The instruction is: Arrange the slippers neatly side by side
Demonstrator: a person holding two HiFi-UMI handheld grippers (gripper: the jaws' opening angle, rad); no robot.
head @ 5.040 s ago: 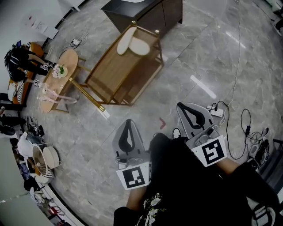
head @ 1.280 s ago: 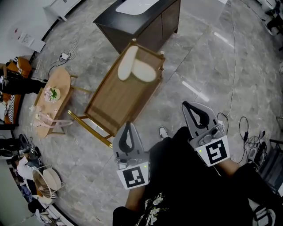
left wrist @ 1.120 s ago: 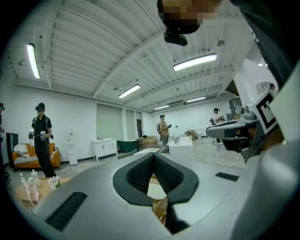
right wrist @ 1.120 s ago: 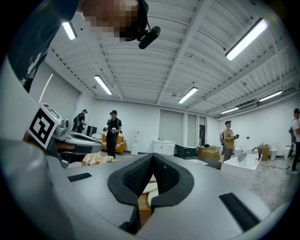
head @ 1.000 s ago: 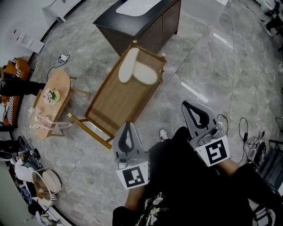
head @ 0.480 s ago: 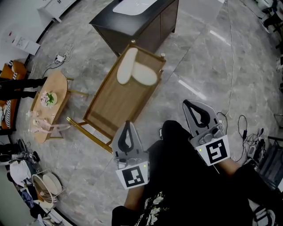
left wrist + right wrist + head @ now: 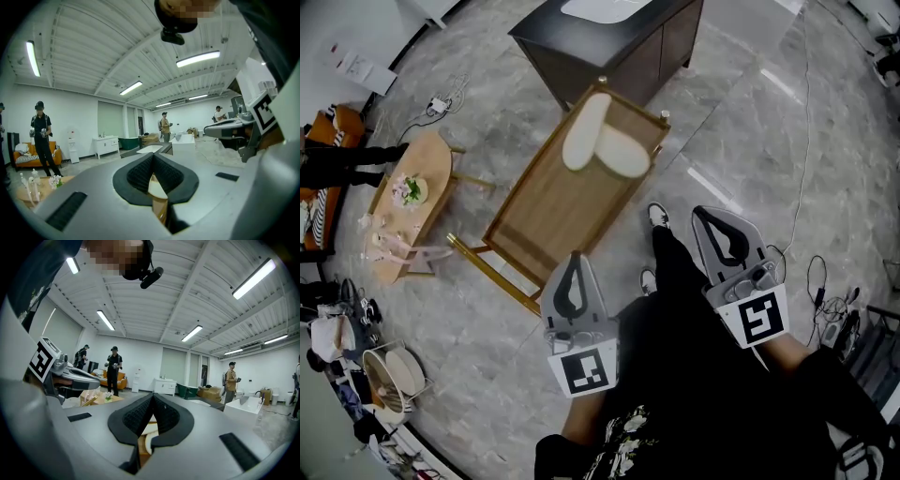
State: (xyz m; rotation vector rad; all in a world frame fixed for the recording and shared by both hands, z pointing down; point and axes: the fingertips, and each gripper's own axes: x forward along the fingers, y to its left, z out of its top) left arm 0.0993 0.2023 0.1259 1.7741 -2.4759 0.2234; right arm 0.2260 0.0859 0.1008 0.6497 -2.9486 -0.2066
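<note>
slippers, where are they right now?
Head view, upper centre: the slippers lie together on the far end of the wooden rack, just short of the dark cabinet.

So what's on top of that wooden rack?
Two cream slippers lie at its far end: the left slipper and the right slipper touch but splay apart. The rest of the wooden rack top is bare. Its board hides anything underneath.
</note>
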